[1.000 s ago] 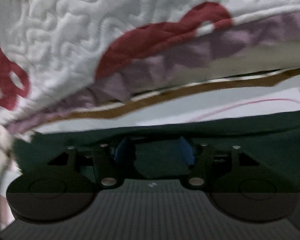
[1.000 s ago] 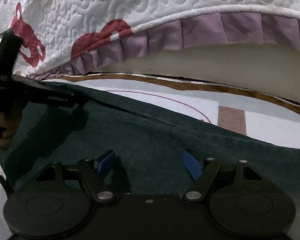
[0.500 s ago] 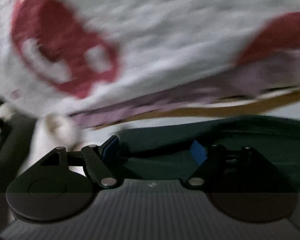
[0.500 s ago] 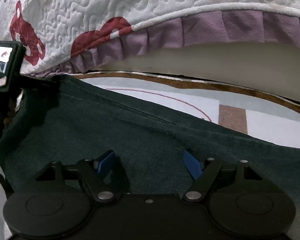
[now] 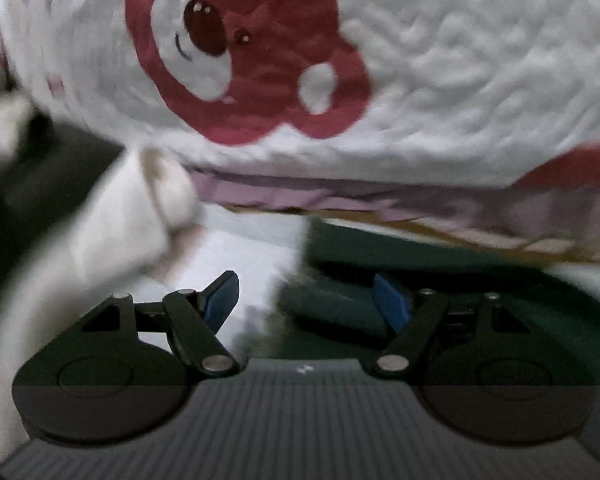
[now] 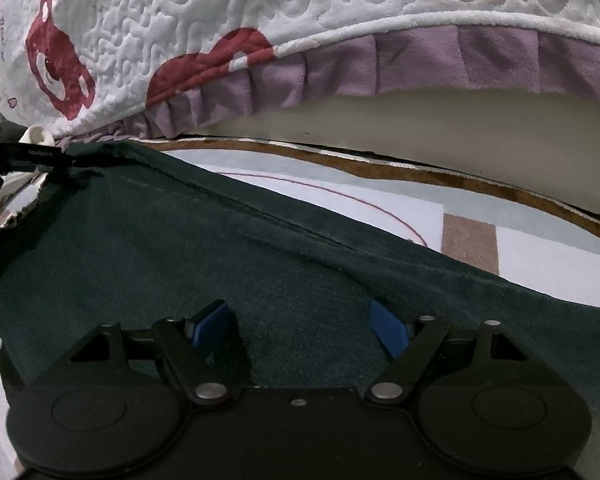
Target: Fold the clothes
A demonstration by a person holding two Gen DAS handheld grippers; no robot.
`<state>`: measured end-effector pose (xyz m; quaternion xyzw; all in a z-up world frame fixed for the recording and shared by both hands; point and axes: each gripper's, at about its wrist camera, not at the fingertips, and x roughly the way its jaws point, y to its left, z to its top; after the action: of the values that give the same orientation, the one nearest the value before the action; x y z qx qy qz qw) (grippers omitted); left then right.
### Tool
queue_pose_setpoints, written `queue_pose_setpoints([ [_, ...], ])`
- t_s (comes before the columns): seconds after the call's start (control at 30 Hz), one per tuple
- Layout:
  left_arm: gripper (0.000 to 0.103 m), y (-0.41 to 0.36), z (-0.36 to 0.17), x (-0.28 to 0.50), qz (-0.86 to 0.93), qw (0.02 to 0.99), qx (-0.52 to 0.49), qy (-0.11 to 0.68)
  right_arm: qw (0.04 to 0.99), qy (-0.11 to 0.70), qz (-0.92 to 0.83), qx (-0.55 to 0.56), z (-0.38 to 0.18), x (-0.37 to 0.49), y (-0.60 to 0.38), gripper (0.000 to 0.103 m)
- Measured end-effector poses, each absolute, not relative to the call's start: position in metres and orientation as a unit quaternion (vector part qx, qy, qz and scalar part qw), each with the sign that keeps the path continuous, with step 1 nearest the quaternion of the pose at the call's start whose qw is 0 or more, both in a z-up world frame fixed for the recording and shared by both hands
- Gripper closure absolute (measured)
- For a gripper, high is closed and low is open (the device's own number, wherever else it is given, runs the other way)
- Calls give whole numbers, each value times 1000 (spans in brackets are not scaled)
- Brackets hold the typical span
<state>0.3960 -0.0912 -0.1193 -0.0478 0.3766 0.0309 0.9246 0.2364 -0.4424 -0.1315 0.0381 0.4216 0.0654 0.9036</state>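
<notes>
Our left tool (image 5: 306,300) stands wide, gripping nothing, the dark green garment (image 5: 440,280) at its 3 o'clock. Our right tool (image 6: 302,328) is wide over that garment (image 6: 204,264), spread below the quilt (image 6: 220,32) at 12 o'clock.

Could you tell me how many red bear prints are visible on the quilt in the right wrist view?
2. One whole red bear sits at the quilt's left side; another red bear is cut off at the purple ruffle. More may lie out of view.
</notes>
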Motion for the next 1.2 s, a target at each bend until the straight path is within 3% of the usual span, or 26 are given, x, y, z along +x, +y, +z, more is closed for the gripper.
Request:
queue_pose_setpoints([
  [0.1,28,-94,-129,399,30,897,-140,419,904,422,66,33,-132,236,-442,20],
  [0.2,24,-113,-130,407,60,895,-118,425,904,421,67,20,-132,236,-438,20],
  [0.3,30,-128,-131,408,89,900,-78,419,904,421,68,18,-132,236,-438,20],
  [0.37,79,-138,-134,405,102,908,-25,406,904,421,68,19,-132,237,-439,20],
  [0.4,90,-144,-135,403,89,914,18,396,904,421,69,19,-133,237,-439,20],
  [0.47,97,-152,-132,394,77,920,72,379,906,416,70,20,-133,236,-440,20],
  [0.53,97,-164,-118,384,78,931,105,340,909,410,70,23,-133,234,-442,21],
  [0.7,97,-183,-62,392,70,955,121,263,918,393,47,0,-134,232,-441,22],
  [0.87,95,-173,-88,430,103,930,101,337,921,390,29,9,-130,235,-449,22],
  [0.93,87,-166,-110,431,115,924,101,351,918,396,24,19,-131,237,-453,21],
  [1.0,65,-157,-123,427,120,922,93,356,915,402,23,29,-135,239,-457,21],
  [1.03,48,-151,-124,423,118,923,81,356,914,404,23,30,-137,240,-458,20],
  [1.1,47,-130,-118,402,67,933,3,353,913,406,24,27,-139,240,-457,18],
  [1.2,32,-115,-111,358,0,936,-33,349,910,413,29,25,-139,243,-455,16],
])
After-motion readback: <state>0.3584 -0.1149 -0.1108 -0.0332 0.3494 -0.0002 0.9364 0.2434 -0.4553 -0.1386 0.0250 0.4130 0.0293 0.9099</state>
